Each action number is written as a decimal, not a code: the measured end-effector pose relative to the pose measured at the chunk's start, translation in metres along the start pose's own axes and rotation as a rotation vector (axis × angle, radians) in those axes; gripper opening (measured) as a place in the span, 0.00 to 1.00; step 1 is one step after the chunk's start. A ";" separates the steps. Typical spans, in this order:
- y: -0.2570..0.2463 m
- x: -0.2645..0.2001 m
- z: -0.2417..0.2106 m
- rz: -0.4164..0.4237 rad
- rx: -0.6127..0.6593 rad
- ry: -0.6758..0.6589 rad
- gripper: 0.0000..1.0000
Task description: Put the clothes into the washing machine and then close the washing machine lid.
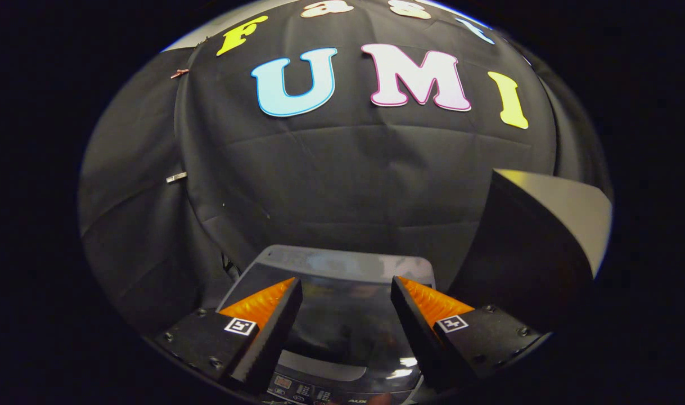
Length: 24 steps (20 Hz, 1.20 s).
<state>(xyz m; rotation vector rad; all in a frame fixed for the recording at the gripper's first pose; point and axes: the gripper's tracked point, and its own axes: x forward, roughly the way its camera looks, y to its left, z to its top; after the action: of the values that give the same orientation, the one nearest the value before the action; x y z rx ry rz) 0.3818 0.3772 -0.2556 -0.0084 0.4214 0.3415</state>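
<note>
Hovering above the washing machine (342, 315), we are holding the tool (346, 292) released, its fingers (275, 320) spread wide with nothing between them. Below and between them the dark glossy washing machine lid (342, 304) is lying shut, the control panel (309, 389) sitting nearest us. A dark box (522, 264) is standing just beside the machine.

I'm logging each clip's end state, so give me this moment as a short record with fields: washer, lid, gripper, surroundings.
washer: washer sits below and ahead of the fingers, its control panel nearest the camera
lid: lid lies down flat, dark and glossy; looks closed
gripper: gripper open, fingers apart above the lid, holding nothing
clothes: cannot tell whether any are inside
surroundings: black cloth wall behind the washer; a dark box to its right
</note>
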 end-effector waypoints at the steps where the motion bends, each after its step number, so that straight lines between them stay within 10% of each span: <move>1: -0.003 -0.008 -0.011 -0.007 0.007 -0.007 1.00; 24: -0.006 -0.183 0.039 0.013 -0.009 -0.336 1.00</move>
<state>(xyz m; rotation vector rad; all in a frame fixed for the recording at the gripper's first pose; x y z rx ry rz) 0.2424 0.3157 -0.1466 0.0426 0.0873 0.3498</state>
